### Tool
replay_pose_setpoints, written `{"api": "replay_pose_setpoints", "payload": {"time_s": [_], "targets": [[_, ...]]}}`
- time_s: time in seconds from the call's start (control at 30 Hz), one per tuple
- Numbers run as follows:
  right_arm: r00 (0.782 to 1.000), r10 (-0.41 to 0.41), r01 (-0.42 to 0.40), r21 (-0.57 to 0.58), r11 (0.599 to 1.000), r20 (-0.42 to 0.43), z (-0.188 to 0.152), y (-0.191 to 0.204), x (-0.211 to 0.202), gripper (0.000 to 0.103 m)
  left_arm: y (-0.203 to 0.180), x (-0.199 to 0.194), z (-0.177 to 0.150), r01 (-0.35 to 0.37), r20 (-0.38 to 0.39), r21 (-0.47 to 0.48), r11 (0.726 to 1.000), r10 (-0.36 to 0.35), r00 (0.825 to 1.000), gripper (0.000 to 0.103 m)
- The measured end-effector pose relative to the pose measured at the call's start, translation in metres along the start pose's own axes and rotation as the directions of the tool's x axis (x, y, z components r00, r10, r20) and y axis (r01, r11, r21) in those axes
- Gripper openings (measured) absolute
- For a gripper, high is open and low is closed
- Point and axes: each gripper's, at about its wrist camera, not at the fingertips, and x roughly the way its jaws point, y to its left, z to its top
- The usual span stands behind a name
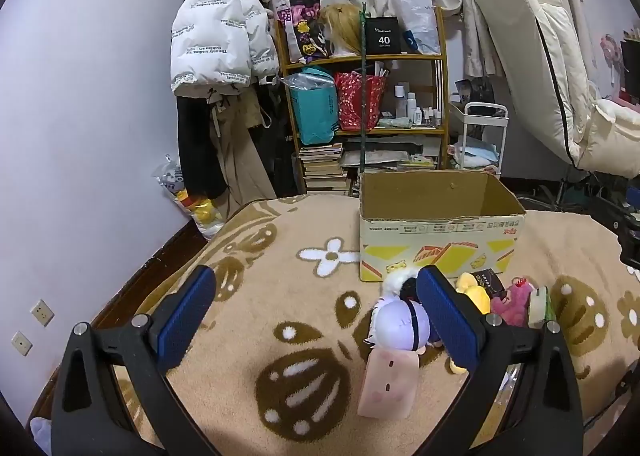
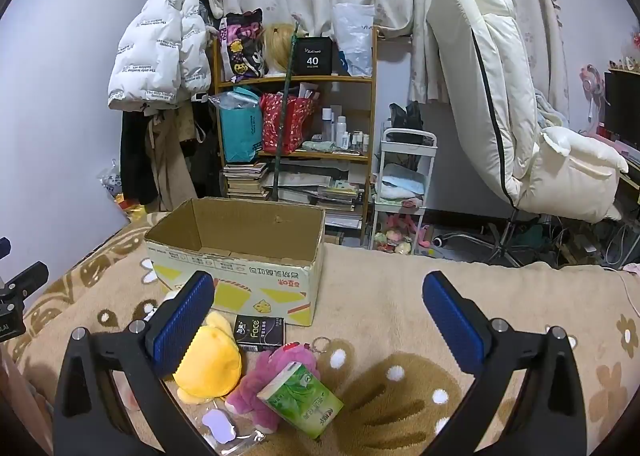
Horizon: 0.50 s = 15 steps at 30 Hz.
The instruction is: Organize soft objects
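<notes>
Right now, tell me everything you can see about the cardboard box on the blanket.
The cardboard box is a brown corrugated carton printed with yellow shapes and red lettering on its front. It stands upright on the beige flower-patterned blanket, top open, flaps torn off leaving ragged edges. As far as the views show, its inside is empty. A black tissue pack lies against its front base, with plush toys just before it.

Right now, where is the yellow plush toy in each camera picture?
Left wrist view: the yellow plush toy peeks out at right of centre, just beyond the right blue finger, in front of the cardboard box.
Right wrist view: it lies low and left of centre, beside the left blue finger, next to the pink plush.
Shared landmark: the open cardboard box behind it in both views.
</notes>
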Motion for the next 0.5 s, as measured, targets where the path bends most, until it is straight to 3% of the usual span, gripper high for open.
{"api": "replay_pose_setpoints", "payload": {"time_s": [0.5], "targets": [[1.0,0.0,0.0,0.002,1.0,-0.002,0.0001,-0.0007,-0.0003,0.103,0.0013,0.0015,-0.0021,0.004,-0.004,-0.006,1.0,-0.004,1.0,0.099]]}}
